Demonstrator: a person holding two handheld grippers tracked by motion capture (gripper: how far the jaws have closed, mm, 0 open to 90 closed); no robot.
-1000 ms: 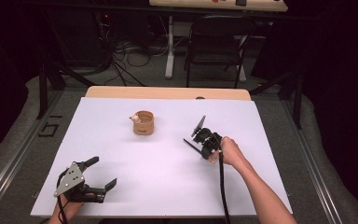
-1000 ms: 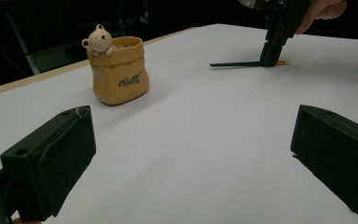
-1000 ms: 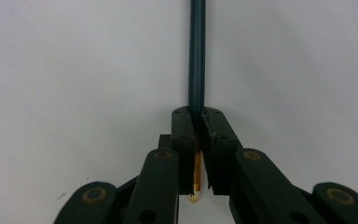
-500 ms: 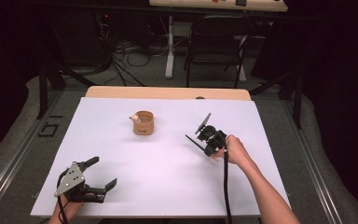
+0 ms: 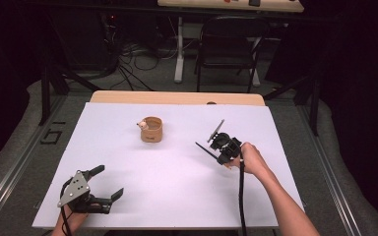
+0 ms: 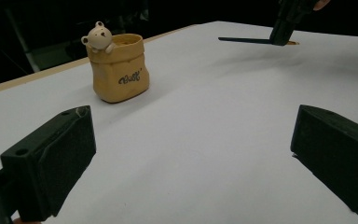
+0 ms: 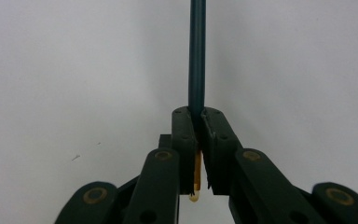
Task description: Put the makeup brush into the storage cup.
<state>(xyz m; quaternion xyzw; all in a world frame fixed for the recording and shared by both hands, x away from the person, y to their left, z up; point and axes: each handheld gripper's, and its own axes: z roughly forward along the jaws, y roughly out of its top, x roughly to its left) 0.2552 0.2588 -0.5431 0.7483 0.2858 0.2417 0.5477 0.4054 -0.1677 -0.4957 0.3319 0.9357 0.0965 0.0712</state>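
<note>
A white table (image 5: pixel 177 196) fills the high view. At about 11 o'clock from its centre stands a tan sack-shaped pot (image 5: pixel 151 130), upright, with a small bear figure (image 5: pixel 142 125) perched on its rim; its inside cannot be made out. At 3 o'clock the right gripper (image 5: pixel 220 149), jaws clamped together on a dark pencil (image 5: pixel 204 148). At 7 o'clock the left gripper (image 5: pixel 107 182), jaws wide apart, empty.

tan pot (image 6: pixel 120 69) with dark lettering and a cream bear (image 6: pixel 98 36), dark teal pencil (image 7: pixel 196 56), white table (image 5: pixel 177 177)
</note>
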